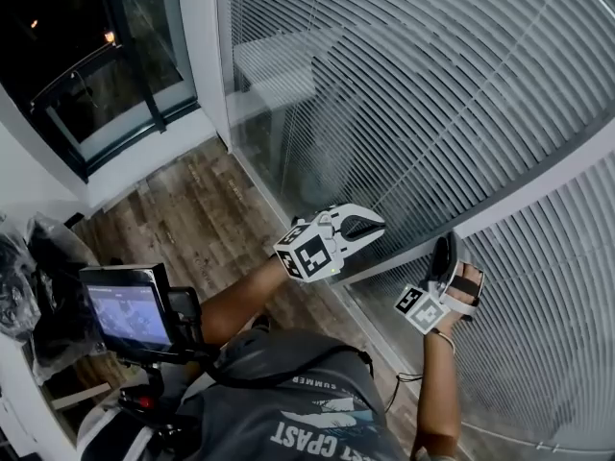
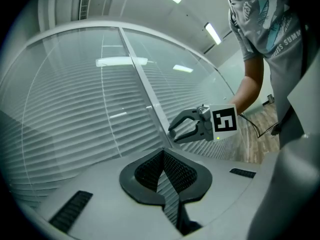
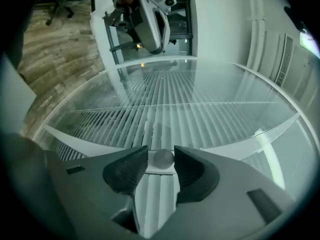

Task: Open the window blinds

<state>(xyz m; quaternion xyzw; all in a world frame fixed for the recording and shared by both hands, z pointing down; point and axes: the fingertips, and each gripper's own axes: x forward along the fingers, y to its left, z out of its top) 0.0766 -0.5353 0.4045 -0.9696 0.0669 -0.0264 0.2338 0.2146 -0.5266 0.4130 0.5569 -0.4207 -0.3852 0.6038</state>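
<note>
White slatted blinds (image 1: 432,84) hang behind glass panes split by a white frame bar (image 1: 538,185). In the right gripper view a small round grey knob (image 3: 162,159) sits on that bar (image 3: 240,149), between the fingertips of my right gripper (image 3: 161,160). The right pad is at the knob and a thin gap shows on the left, so the jaws are open. In the head view the right gripper (image 1: 444,245) points at the bar and hides the knob. My left gripper (image 1: 378,225) hovers left of it, shut and empty, close to the glass (image 2: 161,159).
A tablet on a stand (image 1: 125,310) is at my lower left, with black bags (image 1: 19,286) beside it. The floor is wooden (image 1: 192,209). A dark glazed door (image 1: 86,65) lies at the far left. The right forearm (image 1: 437,392) reaches up from below.
</note>
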